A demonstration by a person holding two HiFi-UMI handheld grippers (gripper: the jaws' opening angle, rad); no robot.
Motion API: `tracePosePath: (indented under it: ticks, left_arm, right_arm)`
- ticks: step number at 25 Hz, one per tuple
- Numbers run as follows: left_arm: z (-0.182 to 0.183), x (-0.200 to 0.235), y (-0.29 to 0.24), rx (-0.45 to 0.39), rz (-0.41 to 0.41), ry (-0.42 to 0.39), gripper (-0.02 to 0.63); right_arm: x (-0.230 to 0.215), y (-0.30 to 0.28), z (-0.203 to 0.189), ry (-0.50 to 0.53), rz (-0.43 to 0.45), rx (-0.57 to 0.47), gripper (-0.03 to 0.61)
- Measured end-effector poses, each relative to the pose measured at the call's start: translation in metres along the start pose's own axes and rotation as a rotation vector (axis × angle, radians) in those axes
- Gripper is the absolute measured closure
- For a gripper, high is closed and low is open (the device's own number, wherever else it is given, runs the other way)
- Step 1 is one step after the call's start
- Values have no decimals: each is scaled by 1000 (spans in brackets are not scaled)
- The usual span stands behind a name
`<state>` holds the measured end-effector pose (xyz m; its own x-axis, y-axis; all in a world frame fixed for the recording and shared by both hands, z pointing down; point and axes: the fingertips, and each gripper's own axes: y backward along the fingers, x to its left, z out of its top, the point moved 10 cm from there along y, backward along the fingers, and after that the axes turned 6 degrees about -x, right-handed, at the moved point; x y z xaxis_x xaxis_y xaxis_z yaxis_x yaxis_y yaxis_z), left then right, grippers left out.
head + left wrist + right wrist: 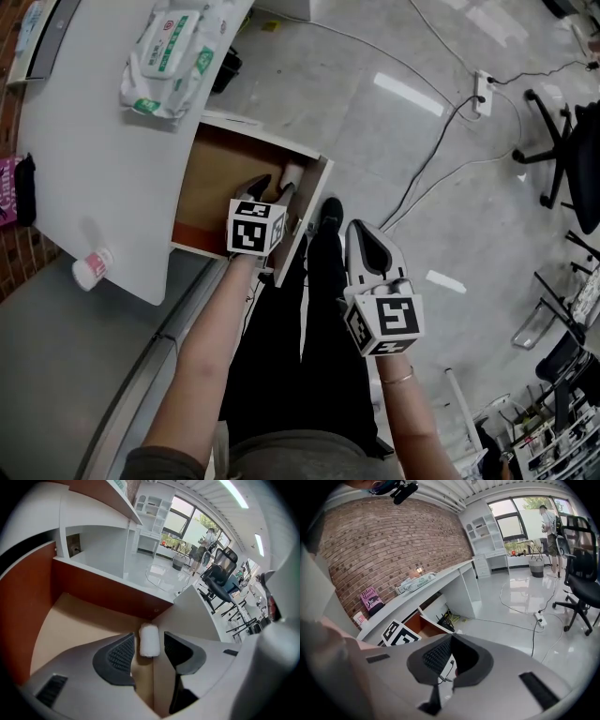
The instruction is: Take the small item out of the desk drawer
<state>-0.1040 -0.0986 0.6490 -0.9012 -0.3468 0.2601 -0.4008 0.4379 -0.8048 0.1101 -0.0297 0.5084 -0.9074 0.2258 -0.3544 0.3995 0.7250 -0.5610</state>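
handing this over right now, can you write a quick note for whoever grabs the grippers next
Left gripper: inside the open drawer, jaws apart, with the small white item between their tips, not clamped.
Right gripper: shut, empty, off to the side over the floor, away from the drawer.
Item: lies in a corner of the drawer, the corner farthest from the desk.
Done: drawer open, left gripper lined up on the item.
Left: close on the item and lift it out of the drawer.

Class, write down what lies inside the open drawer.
The drawer holds a small white roll in a corner, with the open left gripper aimed at it; otherwise bare floor. The gripper covers the part beneath it.
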Motion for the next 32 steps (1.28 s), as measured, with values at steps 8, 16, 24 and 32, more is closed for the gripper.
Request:
tracePosePath:
  ticks: [8, 16, 24, 32]
  left_arm:
    - [-7, 5, -26, 61, 3, 11, 411]
    - [-14, 6, -46, 131, -33, 19, 411]
    - [-17, 11, -56, 160, -59, 30, 422]
    - [-15, 20, -65, 204, -167, 96, 444]
  right_arm:
    - [-13, -10, -9, -37, -4, 21, 574]
    - [-23, -15, -12, -61, -1, 44, 573]
    - [-26, -17, -15, -66, -4, 61, 574]
    - [-25, -19, -12, -65, -3, 69, 574]
